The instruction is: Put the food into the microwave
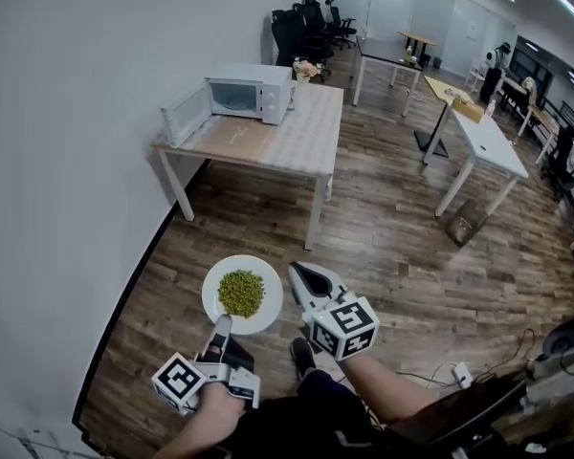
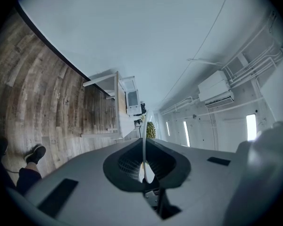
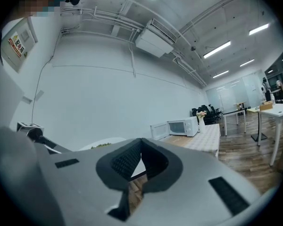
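Plate (image 1: 268,307) rim clamped edge-on between left gripper (image 1: 222,327) jaws

I get an evenly bright room, ceiling light strips (image 3: 217,49) glowing overhead, pale sheen on the wooden floor (image 1: 392,208), soft shadow beneath the table (image 1: 237,142), both gripper views bowed and black-cornered, the near plate (image 2: 144,149) edge blurred in my left one

At 6 o'clock on the plate (image 1: 271,306) the rim is hidden under my left claw (image 1: 220,327), the inside of the microwave (image 1: 253,91) at 12 o'clock is too small to tell, and my forearms (image 1: 390,402) are cut off by the head view's bottom edge.
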The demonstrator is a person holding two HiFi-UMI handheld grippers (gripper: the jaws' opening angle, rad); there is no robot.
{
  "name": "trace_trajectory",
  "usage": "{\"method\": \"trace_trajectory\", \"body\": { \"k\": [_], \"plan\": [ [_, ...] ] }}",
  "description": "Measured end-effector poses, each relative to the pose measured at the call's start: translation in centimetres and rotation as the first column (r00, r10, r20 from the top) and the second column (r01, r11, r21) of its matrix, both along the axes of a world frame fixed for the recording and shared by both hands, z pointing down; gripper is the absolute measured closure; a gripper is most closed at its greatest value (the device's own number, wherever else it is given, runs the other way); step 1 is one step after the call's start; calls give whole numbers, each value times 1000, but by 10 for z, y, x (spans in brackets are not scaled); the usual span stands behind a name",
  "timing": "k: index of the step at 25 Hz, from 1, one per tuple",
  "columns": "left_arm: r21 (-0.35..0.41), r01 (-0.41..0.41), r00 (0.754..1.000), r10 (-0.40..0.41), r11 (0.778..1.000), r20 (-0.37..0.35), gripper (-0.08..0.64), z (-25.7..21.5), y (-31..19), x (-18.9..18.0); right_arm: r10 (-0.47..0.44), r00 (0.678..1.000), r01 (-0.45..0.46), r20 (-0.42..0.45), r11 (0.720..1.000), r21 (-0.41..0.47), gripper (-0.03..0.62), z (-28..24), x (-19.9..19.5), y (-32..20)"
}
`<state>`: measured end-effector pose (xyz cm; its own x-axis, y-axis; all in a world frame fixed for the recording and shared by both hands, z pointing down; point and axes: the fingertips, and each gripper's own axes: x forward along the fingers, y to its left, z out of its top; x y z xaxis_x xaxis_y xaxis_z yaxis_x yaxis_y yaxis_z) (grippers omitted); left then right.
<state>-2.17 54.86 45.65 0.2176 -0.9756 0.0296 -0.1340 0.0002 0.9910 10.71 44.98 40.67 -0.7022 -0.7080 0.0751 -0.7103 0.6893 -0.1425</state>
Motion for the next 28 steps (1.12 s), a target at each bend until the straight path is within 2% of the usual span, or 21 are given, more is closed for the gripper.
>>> {"method": "trace_trajectory", "body": {
  "k": [13, 18, 28],
  "plan": [
    [-12, 63, 998, -62, 998, 28, 543, 4, -135, 4, -81, 997, 81, 8, 996, 25, 584, 0, 1, -144],
    [-19, 94, 995, -94, 995, 33, 543, 1, -187, 4, -108, 994, 108, 8, 994, 7, 584, 3, 3, -195],
    [-71, 161, 985, -155, 984, 81, 543, 7, -259, 24, -162, 987, 162, -2, 987, -7, 584, 15, 30, -273]
  ]
}}
